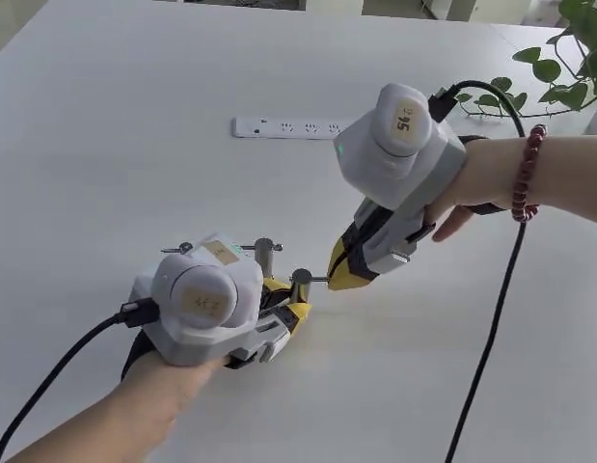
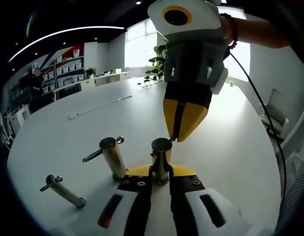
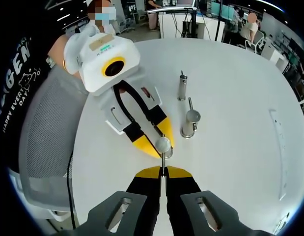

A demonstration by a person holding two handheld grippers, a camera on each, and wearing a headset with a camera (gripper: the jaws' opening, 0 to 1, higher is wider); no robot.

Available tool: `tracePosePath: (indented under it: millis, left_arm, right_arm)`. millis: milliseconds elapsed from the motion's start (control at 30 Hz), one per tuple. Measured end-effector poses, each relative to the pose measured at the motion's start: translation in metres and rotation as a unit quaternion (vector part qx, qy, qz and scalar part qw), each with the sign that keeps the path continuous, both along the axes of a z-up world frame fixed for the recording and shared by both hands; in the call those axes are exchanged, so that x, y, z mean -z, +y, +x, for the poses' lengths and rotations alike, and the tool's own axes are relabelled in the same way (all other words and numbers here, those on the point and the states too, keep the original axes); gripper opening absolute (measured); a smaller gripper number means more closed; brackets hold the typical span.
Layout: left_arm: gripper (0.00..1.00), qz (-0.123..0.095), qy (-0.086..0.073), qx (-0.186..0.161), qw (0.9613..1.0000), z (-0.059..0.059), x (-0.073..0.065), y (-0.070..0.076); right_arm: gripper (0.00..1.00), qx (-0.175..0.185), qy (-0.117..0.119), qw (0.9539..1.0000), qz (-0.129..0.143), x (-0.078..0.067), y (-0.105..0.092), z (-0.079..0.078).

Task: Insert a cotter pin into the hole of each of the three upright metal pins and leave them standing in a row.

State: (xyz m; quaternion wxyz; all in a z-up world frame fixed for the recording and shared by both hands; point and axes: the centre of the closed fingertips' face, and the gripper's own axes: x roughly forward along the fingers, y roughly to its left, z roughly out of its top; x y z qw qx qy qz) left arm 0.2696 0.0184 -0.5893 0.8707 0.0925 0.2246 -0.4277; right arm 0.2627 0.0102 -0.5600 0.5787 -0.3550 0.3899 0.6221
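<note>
Three upright metal pins stand in a row on the white table (image 1: 134, 145). My left gripper (image 1: 300, 305) is shut on the nearest pin (image 1: 301, 281) low on its shaft, as the left gripper view shows at the pin (image 2: 161, 160). My right gripper (image 1: 334, 279) is shut on a thin cotter pin (image 3: 163, 160) whose tip meets that pin's head (image 3: 163, 145). The middle pin (image 2: 112, 156) and the far pin (image 2: 63, 191) each carry a cotter pin through the top. In the head view the middle pin (image 1: 264, 253) stands behind the left gripper.
A white power strip (image 1: 290, 127) lies at the back of the table. A potted plant (image 1: 558, 58) stands at the far right corner. A black cable (image 1: 491, 338) trails over the table from the right gripper. A grey mesh chair (image 3: 48, 128) sits beside the table.
</note>
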Motion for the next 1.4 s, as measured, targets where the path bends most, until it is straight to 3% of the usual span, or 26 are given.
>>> tracePosePath:
  millis: [367, 500, 633, 933, 1400]
  left_arm:
    - [0.11, 0.001, 0.001, -0.003, 1.0000, 0.000, 0.001, 0.000]
    - [0.11, 0.007, -0.001, 0.002, 1.0000, 0.000, 0.002, 0.000]
    - [0.11, 0.006, 0.000, 0.000, 1.0000, 0.000, 0.002, 0.000]
    - [0.11, 0.007, 0.000, 0.000, 1.0000, 0.000, 0.002, -0.001]
    - [0.11, -0.006, 0.010, -0.007, 0.9999, 0.000, 0.002, 0.000]
  right_arm:
    - [0.00, 0.007, -0.001, 0.9999, 0.008, 0.000, 0.005, 0.000]
    - [0.00, 0.025, 0.007, 0.9995, 0.020, -0.001, 0.006, 0.001]
    - [0.06, 0.029, 0.002, 0.9991, 0.032, -0.005, 0.004, 0.003]
    - [0.00, 0.027, 0.003, 0.9994, 0.021, -0.001, -0.006, 0.003]
    - [0.00, 0.032, 0.007, 0.9990, 0.030, -0.003, 0.004, 0.001]
